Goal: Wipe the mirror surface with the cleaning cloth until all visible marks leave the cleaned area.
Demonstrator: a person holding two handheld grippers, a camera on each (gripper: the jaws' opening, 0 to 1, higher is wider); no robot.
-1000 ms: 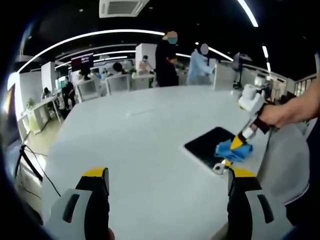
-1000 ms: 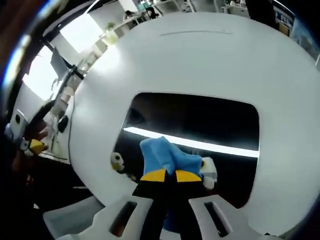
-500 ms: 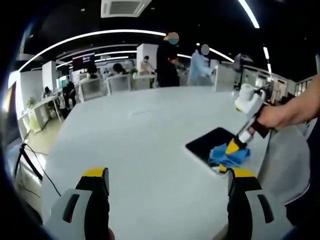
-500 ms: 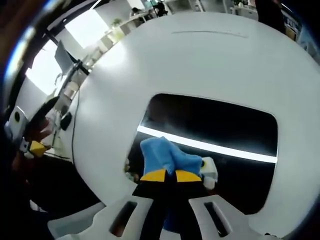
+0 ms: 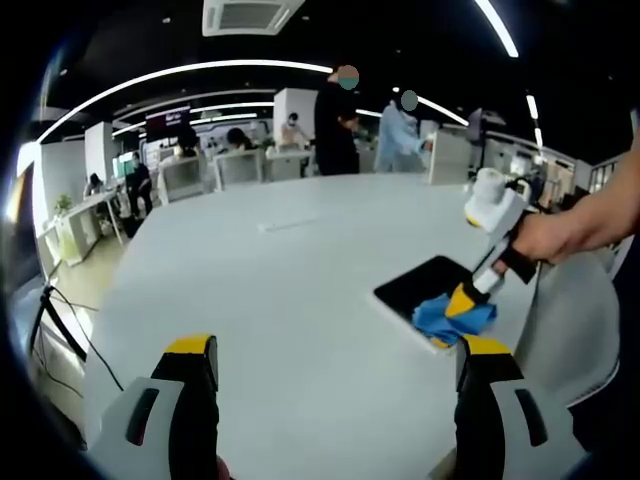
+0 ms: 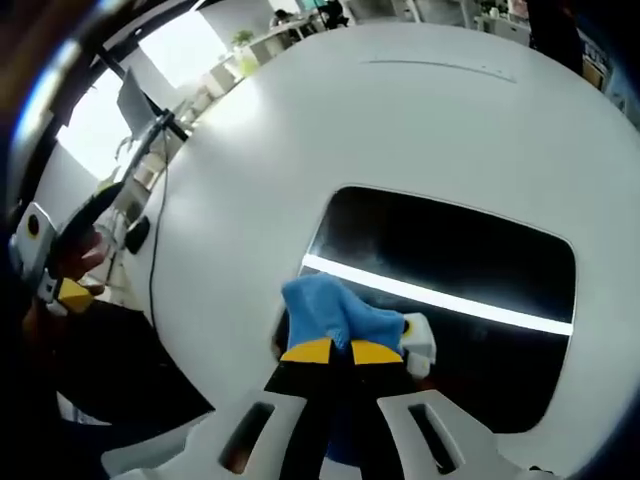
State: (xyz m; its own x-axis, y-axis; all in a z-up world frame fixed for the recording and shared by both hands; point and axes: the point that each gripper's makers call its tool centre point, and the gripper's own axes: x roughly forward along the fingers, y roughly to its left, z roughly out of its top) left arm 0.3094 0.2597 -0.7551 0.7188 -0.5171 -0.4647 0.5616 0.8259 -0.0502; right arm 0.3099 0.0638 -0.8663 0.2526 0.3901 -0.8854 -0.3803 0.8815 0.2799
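Our right gripper [image 6: 331,350] has its jaws clamped on the cleaning cloth [image 6: 330,315], blue, bunched just ahead of the jaw tips and pressed on the mirror [image 6: 450,270] at its near-left corner. The mirror lies flat on the white table [image 6: 400,120], dark, reflecting a ceiling light strip. Our left gripper [image 5: 335,350] has its jaws wide apart, gripping nothing, over bare table; ahead and right of them we see the right gripper [image 5: 465,297], cloth [image 5: 452,317] and mirror [image 5: 420,285].

Open-plan office. Dark ceiling with long curved light strips [image 5: 190,70] and a square ceiling vent [image 5: 247,14]. Large white bench [image 5: 290,290] in the foreground. Desks [image 5: 215,165] and several people [image 5: 333,120] occupy the far side. Bright windows [image 6: 185,40] on one side.
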